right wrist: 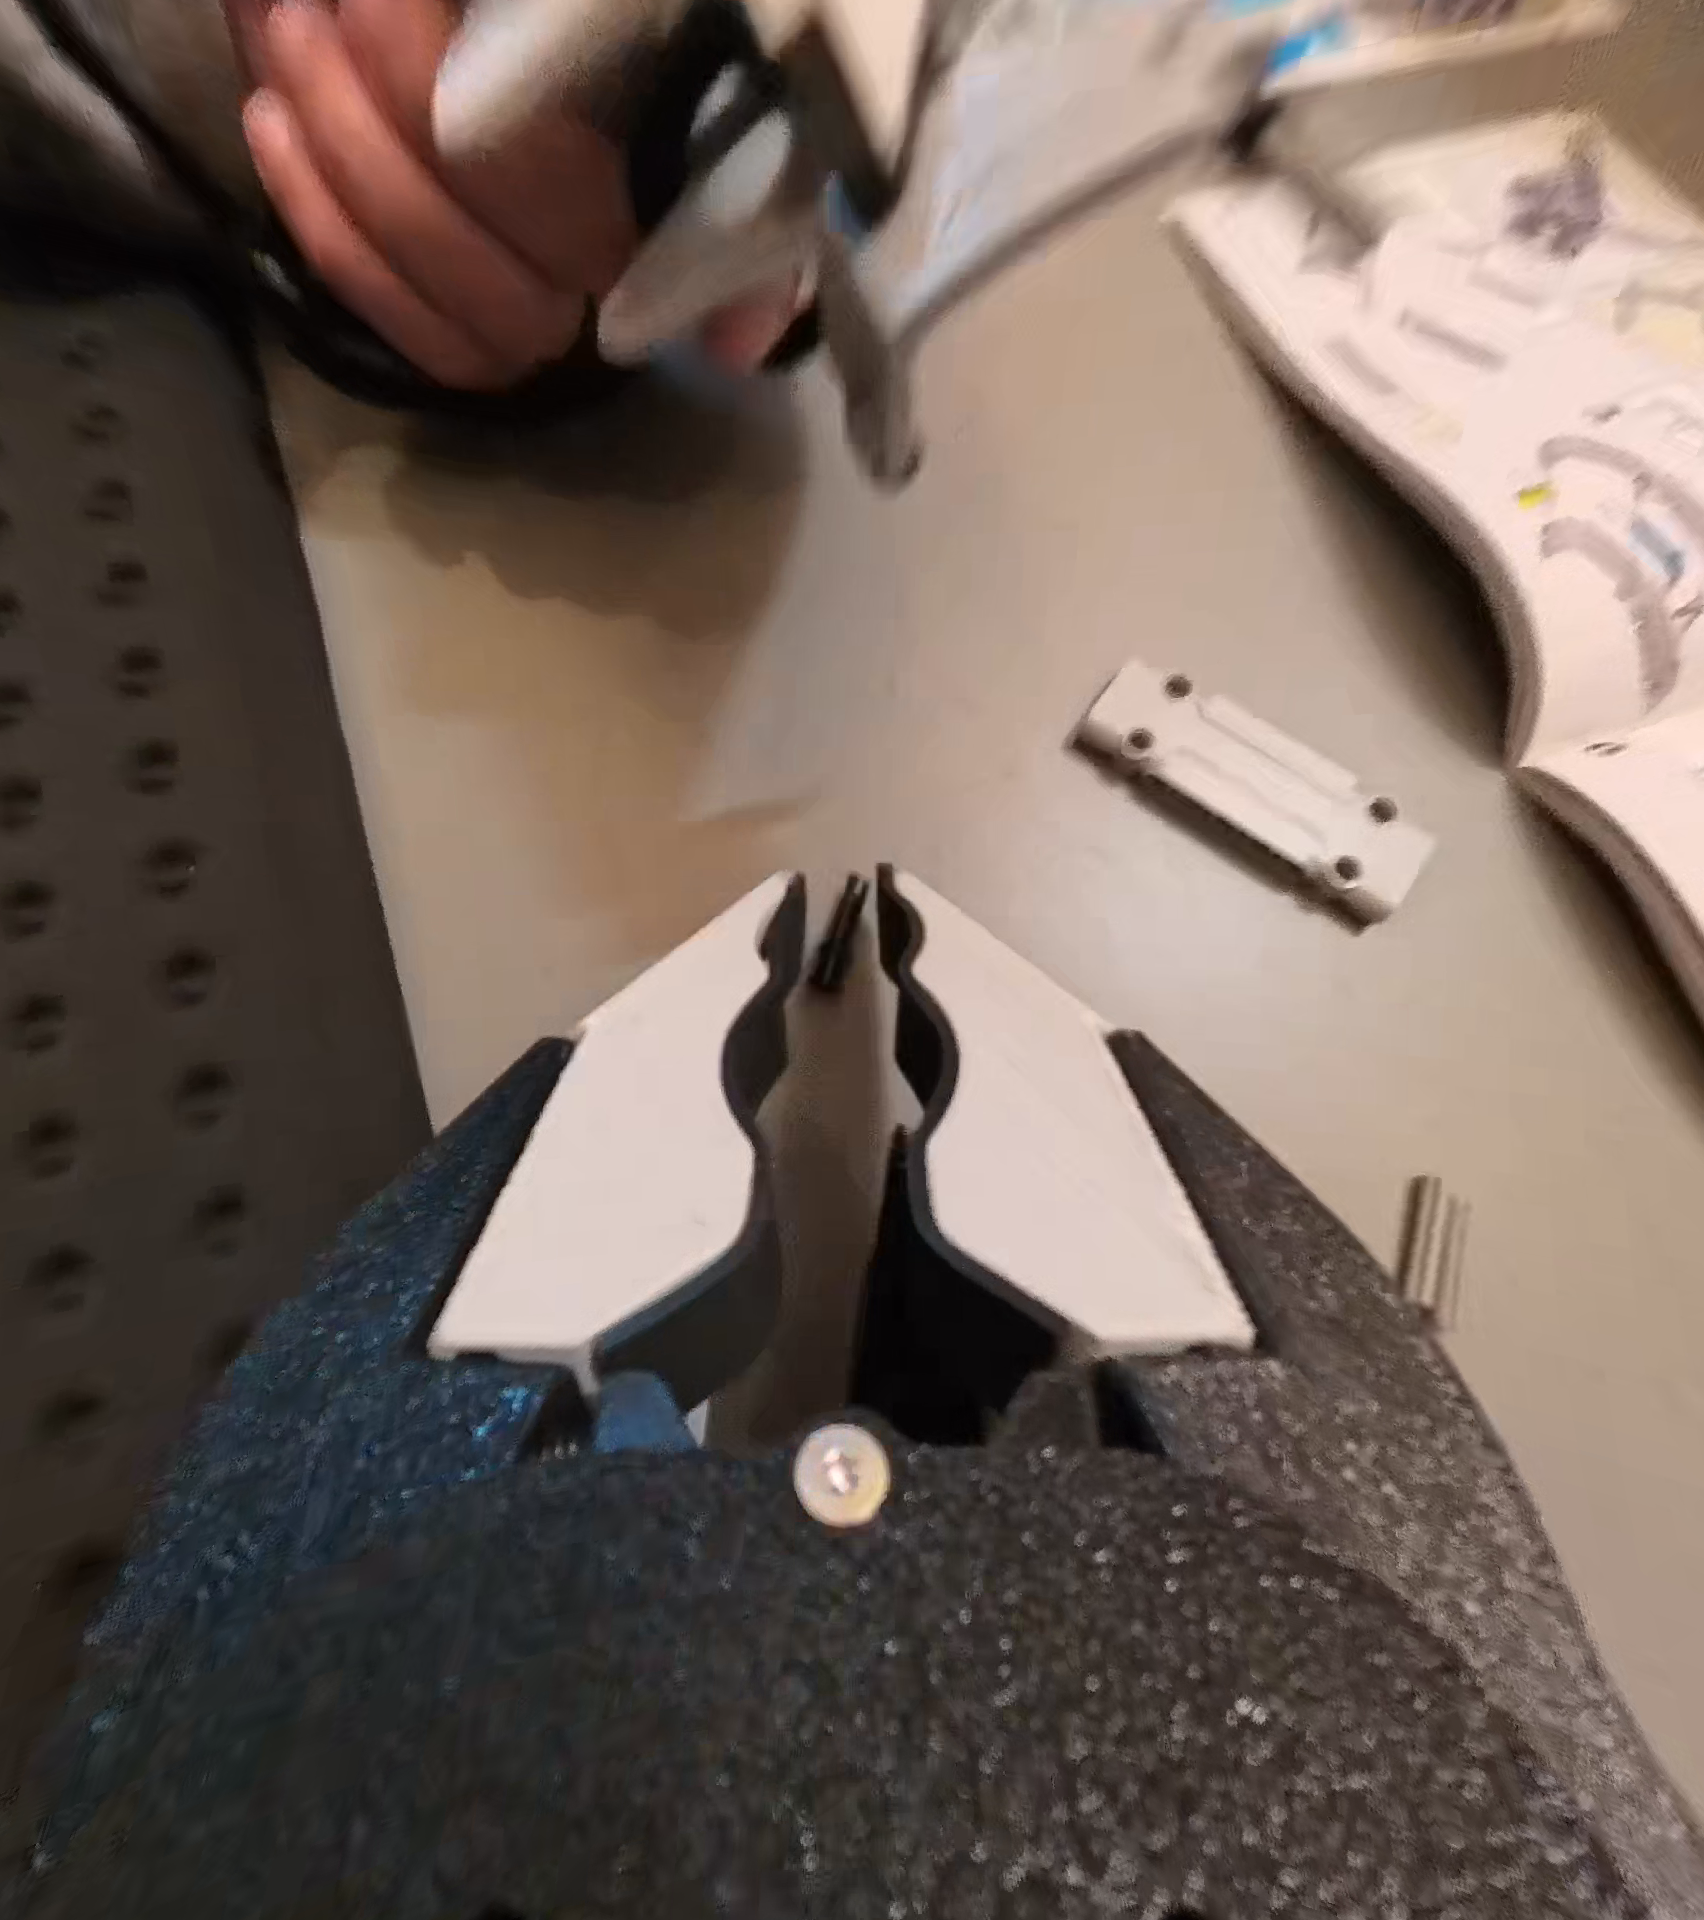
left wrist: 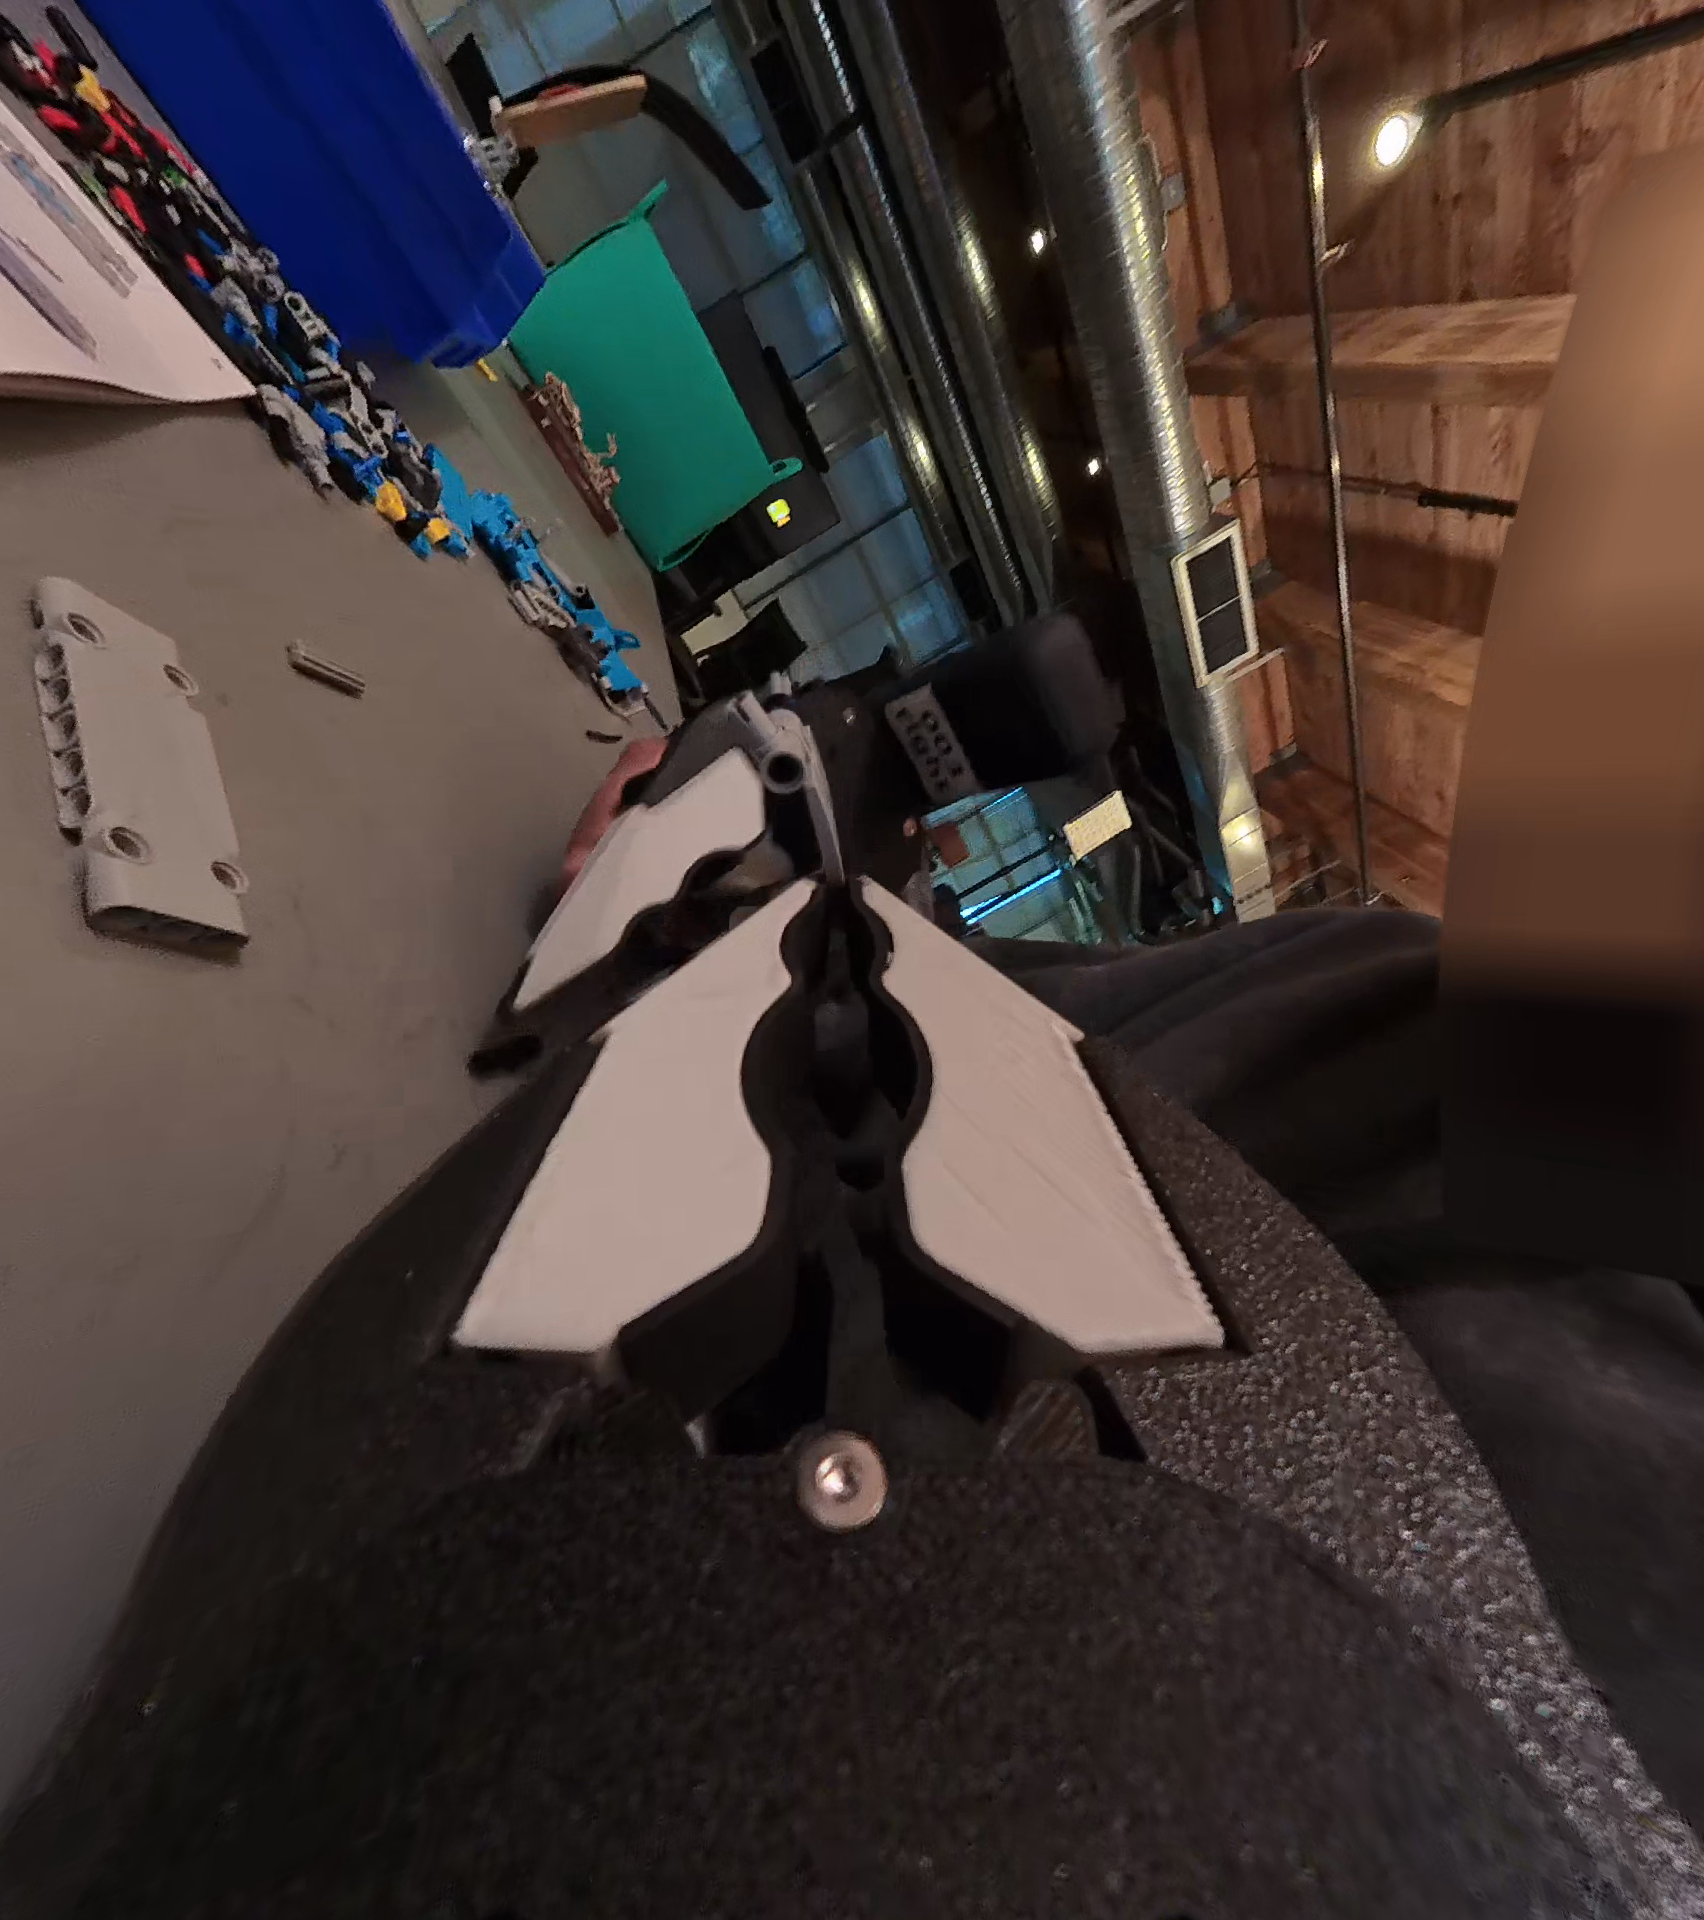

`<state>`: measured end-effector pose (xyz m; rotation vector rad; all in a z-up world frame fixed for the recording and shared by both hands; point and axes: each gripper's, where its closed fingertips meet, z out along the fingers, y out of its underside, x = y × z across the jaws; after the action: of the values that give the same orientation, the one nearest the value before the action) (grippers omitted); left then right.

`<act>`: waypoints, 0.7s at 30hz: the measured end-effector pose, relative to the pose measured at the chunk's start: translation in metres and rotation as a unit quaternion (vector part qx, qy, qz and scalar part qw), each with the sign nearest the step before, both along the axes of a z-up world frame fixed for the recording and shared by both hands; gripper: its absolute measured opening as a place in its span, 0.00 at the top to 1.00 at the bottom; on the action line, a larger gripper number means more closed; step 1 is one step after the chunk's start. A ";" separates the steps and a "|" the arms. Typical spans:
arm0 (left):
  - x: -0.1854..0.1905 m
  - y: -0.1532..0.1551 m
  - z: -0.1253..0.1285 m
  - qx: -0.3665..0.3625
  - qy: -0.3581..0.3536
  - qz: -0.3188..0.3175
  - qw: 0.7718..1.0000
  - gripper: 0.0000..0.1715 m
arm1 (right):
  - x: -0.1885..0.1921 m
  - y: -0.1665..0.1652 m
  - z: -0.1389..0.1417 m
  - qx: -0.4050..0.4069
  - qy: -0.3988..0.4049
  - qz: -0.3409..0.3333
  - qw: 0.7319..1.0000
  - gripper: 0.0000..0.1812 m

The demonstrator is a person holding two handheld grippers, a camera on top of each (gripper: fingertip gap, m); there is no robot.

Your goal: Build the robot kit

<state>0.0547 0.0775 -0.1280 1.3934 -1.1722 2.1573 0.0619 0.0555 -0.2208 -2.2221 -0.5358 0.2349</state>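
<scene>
— What is the left gripper [left wrist: 832, 896] doing?

— Its jaws are pressing together at the tips, clamping a grey beam assembly [left wrist: 783, 771] that is sticking up past them at the centre of the left wrist view. In the right wrist view the same gripper is showing blurred at the top centre, with a hand [right wrist: 412, 229] wrapping around it at the upper left.

— And the right gripper [right wrist: 840, 883]?

— Its jaws are sitting almost together, pinching a small black pin [right wrist: 837, 945] between the tips. It is hovering over the grey table [right wrist: 1035, 571].

— What is lying around them?

— A flat grey panel [right wrist: 1253, 795] with corner holes is lying on the table right of centre, just beside an open instruction booklet [right wrist: 1554, 468] that is filling the right edge. A short grey axle [right wrist: 1435, 1247] is lying apart from it, lower right. A perforated grey chair [right wrist: 48, 831] is running down the left side.

— Anything else in the left wrist view?

— A row of loose coloured building pieces [left wrist: 339, 416] is trailing along the upper left, next to a blue bin [left wrist: 328, 156] and a green bin [left wrist: 650, 364].
</scene>
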 end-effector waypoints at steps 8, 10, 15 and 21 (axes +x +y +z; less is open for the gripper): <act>-0.006 -0.012 -0.002 -0.016 0.017 -0.039 0.999 1.00 | -0.016 0.011 0.073 0.149 0.138 0.019 0.979 0.88; -0.007 -0.013 -0.001 -0.013 0.014 -0.041 0.999 1.00 | -0.015 0.011 0.076 0.158 0.131 0.019 0.979 0.99; -0.002 -0.004 0.008 0.008 -0.027 0.001 1.000 0.88 | -0.004 0.013 0.095 0.137 0.321 -0.021 0.937 0.99; 0.001 -0.013 0.002 0.194 -0.108 0.053 0.974 0.88 | -0.002 0.015 0.105 0.098 0.509 -0.025 0.855 0.99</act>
<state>0.0558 0.0649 -0.1262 1.4207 -1.7134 2.2852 0.0602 0.0700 -0.1159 -1.5927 0.0943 1.1800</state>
